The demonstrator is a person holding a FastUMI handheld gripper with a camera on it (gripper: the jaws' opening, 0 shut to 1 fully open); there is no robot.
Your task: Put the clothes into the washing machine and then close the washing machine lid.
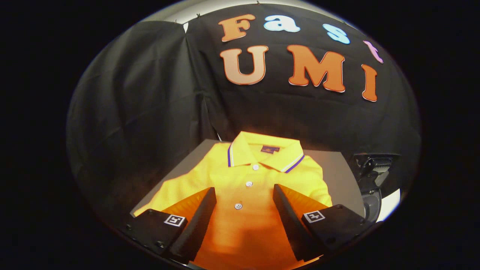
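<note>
— Yellow fabric was seen: what was it?
— A polo shirt [247, 180] was laid flat, front up, on a grey table [337, 168]. Its collar was edged with white and purple stripes, a small dark label was sewn inside the neck, and three white buttons were set down the placket.
— And the gripper [244, 192]?
— It was held above the shirt, fingers spread wide, nothing clamped; the button placket was framed between them.

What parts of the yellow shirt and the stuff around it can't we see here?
- Yellow shirt, gripper view: lower part hidden behind the open gripper fingers.
- Shirt's collar label: too small to read.
- Dark device beside the grey table: cut off, unclear.
</note>
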